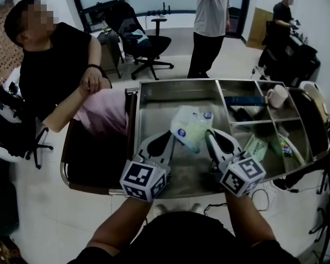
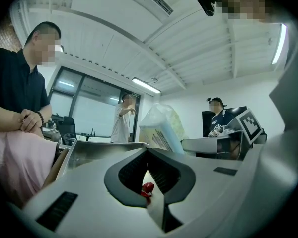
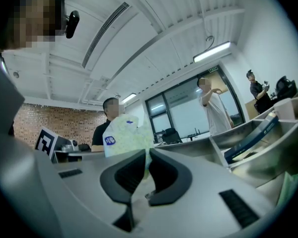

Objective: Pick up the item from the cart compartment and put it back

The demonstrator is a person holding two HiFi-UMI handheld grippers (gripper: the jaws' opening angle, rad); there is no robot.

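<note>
A clear plastic bag [image 1: 191, 128] of pale green contents with blue labels hangs over the cart's large steel compartment [image 1: 165, 98]. My right gripper [image 1: 208, 134] is shut on the bag's right edge. In the right gripper view the bag [image 3: 123, 133] rises straight out of the closed jaws of the right gripper [image 3: 147, 152]. My left gripper [image 1: 172, 133] sits at the bag's left corner, jaws closed. In the left gripper view the bag [image 2: 161, 125] stands just past the tips of the left gripper [image 2: 147, 148]; I cannot tell whether they pinch its edge.
The cart's right side has smaller compartments with a mug [image 1: 277, 96], a dark blue box [image 1: 245, 100] and a green packet [image 1: 256, 146]. A seated person in black with a pink cloth [image 1: 102, 114] is at the cart's left end. A standing person [image 1: 209, 26] and an office chair [image 1: 146, 43] are beyond.
</note>
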